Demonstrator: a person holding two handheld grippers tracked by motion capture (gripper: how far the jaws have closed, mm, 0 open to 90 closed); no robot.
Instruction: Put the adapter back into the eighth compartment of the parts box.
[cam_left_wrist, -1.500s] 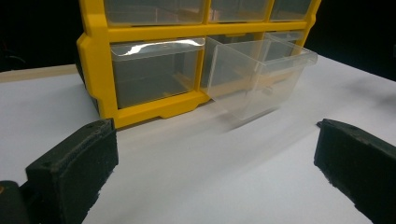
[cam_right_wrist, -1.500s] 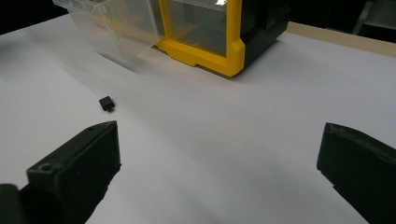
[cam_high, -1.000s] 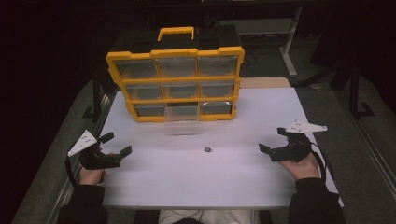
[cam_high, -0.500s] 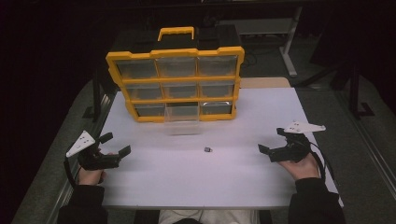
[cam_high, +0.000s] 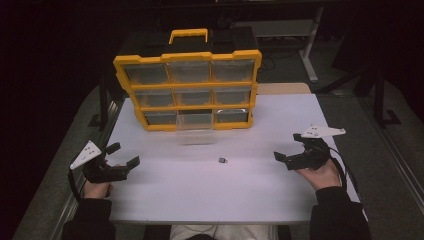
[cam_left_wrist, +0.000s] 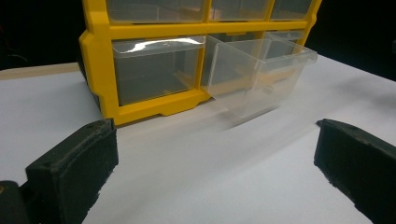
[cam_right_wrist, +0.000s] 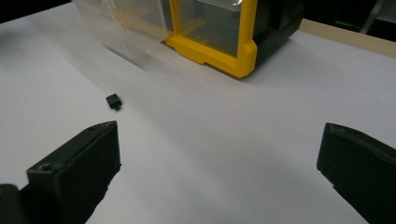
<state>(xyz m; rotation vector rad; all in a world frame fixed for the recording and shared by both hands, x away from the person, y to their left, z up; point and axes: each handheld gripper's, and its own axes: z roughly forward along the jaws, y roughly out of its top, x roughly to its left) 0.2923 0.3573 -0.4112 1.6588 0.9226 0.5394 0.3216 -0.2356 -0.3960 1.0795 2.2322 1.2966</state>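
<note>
On the white table (cam_high: 210, 190) stands a yellow organizer (cam_high: 187, 82) with clear drawers, upright, at the far side. Its middle drawer (cam_high: 195, 127) in the bottom row is pulled out toward the person and its front edge hangs over the table surface; in the left gripper view this drawer (cam_left_wrist: 254, 74) looks empty and a little tilted down. A small black part (cam_high: 222, 160) lies alone on the table, in front of the pulled drawer and a bit to its right, well apart from both tools. The left gripper (cam_high: 124, 157) is held low at the left edge of the table, its jaws spread wide with nothing between them; it points toward the organizer. The right gripper (cam_high: 289, 151) is held at the right side, also with jaws wide apart and holding nothing. In the right gripper view the part (cam_right_wrist: 113, 101) lies on the table just beyond the left jaw, not touching it, and the corner of the organizer (cam_right_wrist: 233, 32) is farther behind.
</note>
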